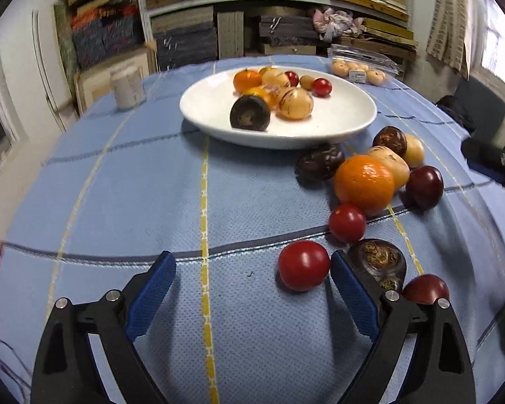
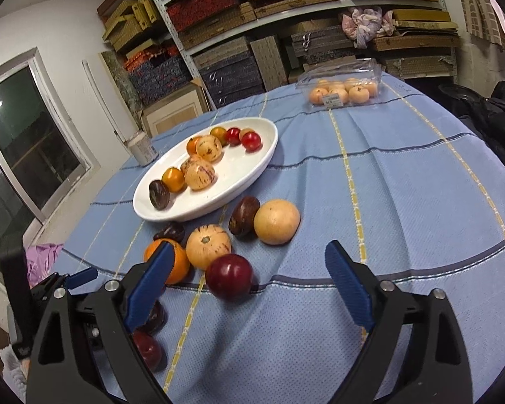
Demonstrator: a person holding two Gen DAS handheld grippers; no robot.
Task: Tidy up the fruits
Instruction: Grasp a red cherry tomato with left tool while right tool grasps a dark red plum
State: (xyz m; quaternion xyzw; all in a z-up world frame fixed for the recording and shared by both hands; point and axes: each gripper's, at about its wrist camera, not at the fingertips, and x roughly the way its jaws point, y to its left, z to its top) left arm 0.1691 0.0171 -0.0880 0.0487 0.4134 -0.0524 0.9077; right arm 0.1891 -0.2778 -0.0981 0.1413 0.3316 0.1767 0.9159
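In the right wrist view the left finger of the right gripper (image 2: 249, 259) covers part of an orange (image 2: 180, 262) at 9 o'clock of centre; two dark fruits below it are half hidden behind the same finger, and their kind is hard to tell; the left gripper (image 1: 252, 266) hides part of a dark red fruit (image 1: 424, 288) at 4 o'clock in its own view. Both tools are spread wide and grip nothing; a red tomato (image 1: 303, 265) sits just inside the left gripper's right finger. A white plate (image 1: 202, 104) at 12 o'clock holds about nine fruits; more lie loose on the blue tablecloth (image 1: 118, 185) at 2 o'clock of it, some touching. A plastic box (image 2: 340, 77) of pale fruit stands near the table's far edge; bare cloth lies at 3 o'clock in the right view.
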